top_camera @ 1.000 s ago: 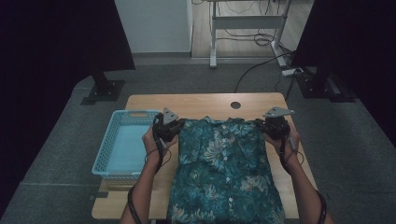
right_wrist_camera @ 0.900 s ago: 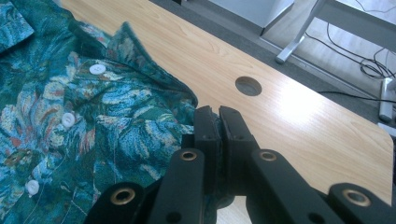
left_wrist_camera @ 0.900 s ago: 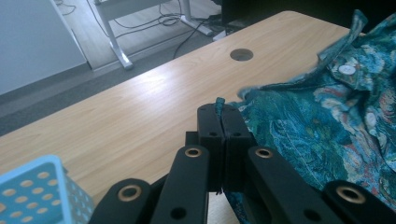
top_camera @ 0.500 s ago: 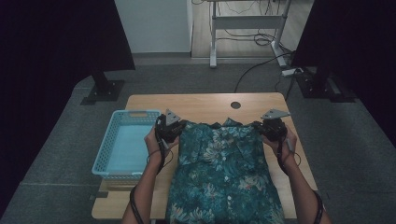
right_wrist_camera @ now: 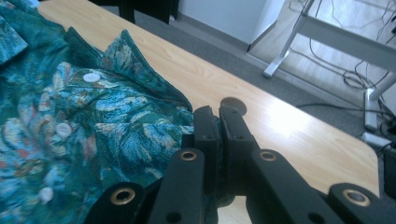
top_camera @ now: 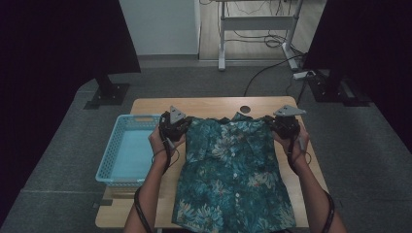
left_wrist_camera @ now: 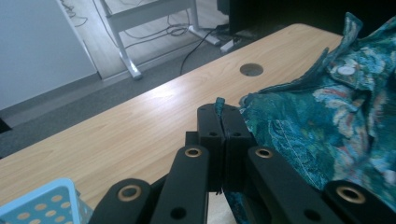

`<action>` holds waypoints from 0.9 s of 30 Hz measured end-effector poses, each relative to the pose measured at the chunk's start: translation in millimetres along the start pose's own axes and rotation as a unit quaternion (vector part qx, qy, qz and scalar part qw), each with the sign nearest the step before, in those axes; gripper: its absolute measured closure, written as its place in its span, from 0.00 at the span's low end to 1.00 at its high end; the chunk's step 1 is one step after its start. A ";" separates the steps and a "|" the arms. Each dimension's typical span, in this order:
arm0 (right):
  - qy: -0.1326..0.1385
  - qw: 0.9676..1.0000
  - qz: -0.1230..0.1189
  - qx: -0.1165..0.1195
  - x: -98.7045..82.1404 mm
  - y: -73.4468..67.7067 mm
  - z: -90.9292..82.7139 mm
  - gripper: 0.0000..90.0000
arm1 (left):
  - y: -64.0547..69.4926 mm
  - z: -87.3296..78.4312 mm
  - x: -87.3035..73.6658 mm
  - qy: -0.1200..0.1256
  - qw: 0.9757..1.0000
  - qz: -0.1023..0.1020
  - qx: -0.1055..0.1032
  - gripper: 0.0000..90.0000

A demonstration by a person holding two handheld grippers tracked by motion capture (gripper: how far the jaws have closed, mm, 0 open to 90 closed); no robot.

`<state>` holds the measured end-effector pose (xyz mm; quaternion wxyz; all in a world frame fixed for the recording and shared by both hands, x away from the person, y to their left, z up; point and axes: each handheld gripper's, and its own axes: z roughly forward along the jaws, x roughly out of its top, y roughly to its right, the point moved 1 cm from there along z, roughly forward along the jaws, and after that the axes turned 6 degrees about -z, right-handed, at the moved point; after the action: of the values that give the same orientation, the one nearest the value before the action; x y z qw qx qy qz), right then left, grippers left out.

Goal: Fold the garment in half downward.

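Shirt (top_camera: pixel 231 170), one; grippers, two; basket (top_camera: pixel 127 155), one.

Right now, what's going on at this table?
A person is laying out a teal floral button-up shirt on the wooden table. The left claw is shut on one shoulder edge of the shirt, and the right claw is shut on the other shoulder, so the shirt is spread flat, front up, with its hem toward the person. A light blue plastic basket sits beside the shirt on the left.
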<state>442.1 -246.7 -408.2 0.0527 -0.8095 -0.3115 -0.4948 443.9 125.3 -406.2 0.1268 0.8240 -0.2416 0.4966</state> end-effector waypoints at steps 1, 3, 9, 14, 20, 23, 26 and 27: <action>0.002 1.000 -0.002 -0.002 0.6 -0.8 -1.5 0.96 | 0.1 -1.0 -1.0 0.002 1.000 -0.001 -0.001 0.98; 0.006 1.000 -0.005 -0.001 -0.6 -2.3 -3.6 0.96 | 1.1 -3.0 -4.4 0.003 1.000 -0.002 -0.004 0.98; 0.010 1.000 -0.006 0.006 -10.5 -8.4 -9.5 0.96 | 5.8 -8.2 -15.4 0.004 1.000 0.005 -0.007 0.98; 0.014 1.000 -0.005 0.011 -18.6 -11.4 -13.6 0.96 | 7.5 -11.2 -23.2 0.006 1.000 0.003 -0.011 0.98; 0.020 1.000 -0.008 0.015 -26.3 -17.0 -23.9 0.96 | 12.8 -20.2 -29.3 0.015 1.000 0.007 -0.016 0.98; 0.023 1.000 -0.011 0.018 -30.4 -22.4 -30.3 0.96 | 17.7 -25.1 -34.5 0.020 1.000 0.007 -0.022 0.98; 0.023 0.999 -0.017 0.022 -37.2 -29.3 -36.5 0.96 | 22.7 -29.3 -40.3 0.022 0.999 0.011 -0.026 0.98; 0.024 0.999 -0.018 0.023 -39.1 -30.7 -38.3 0.96 | 26.3 -32.5 -44.5 0.022 0.999 0.014 -0.028 0.98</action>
<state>383.3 -254.8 -428.3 0.0696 -0.7905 -0.3356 -0.5076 388.2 129.7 -430.8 0.1487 0.8054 -0.2639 0.5095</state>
